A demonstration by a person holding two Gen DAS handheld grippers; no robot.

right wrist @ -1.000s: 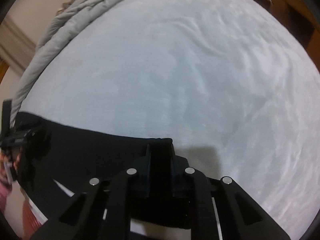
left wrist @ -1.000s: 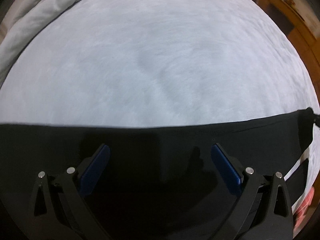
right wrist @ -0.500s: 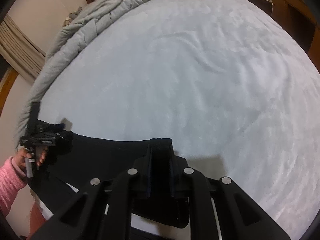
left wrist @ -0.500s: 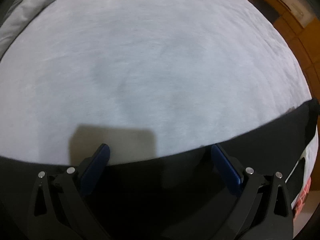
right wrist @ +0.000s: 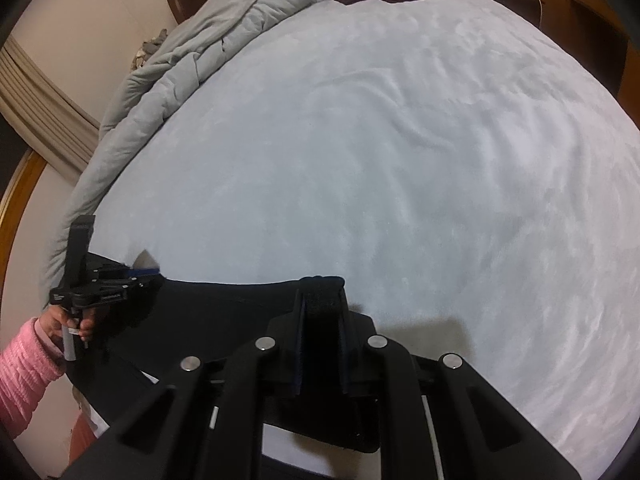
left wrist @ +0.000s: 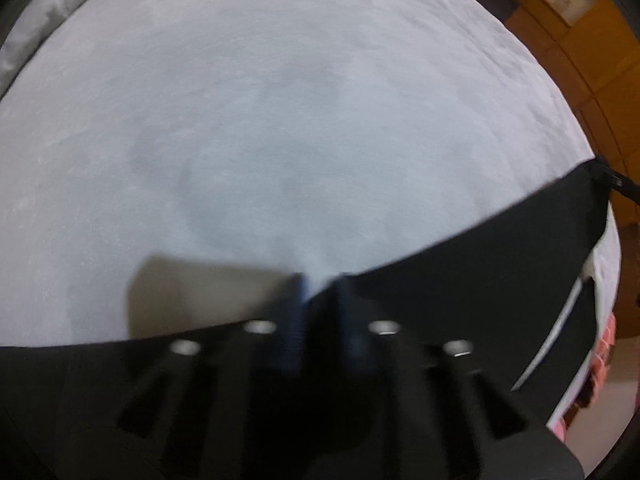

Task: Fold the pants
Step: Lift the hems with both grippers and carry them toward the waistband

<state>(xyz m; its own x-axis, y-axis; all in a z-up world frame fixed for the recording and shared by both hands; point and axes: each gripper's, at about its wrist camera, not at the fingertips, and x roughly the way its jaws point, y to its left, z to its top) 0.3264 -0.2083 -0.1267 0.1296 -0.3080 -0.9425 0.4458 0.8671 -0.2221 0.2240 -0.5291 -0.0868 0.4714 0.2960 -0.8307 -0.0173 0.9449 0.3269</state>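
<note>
Fingers (right wrist: 304, 312) pinch pants (right wrist: 224, 312) edge; both grippers angled down (L (left wrist: 318, 292) blurry).

Left gripper (left wrist: 320, 284): angled steeply down, jaws just snapped together, blue pads nearly meeting on the garment's edge.
Right gripper (right wrist: 320, 292): tilted down, jaws clamped on a black fold.
Left hand (right wrist: 68, 322): gripping its handle, pink sleeve (right wrist: 24, 368) at the wrist.
</note>
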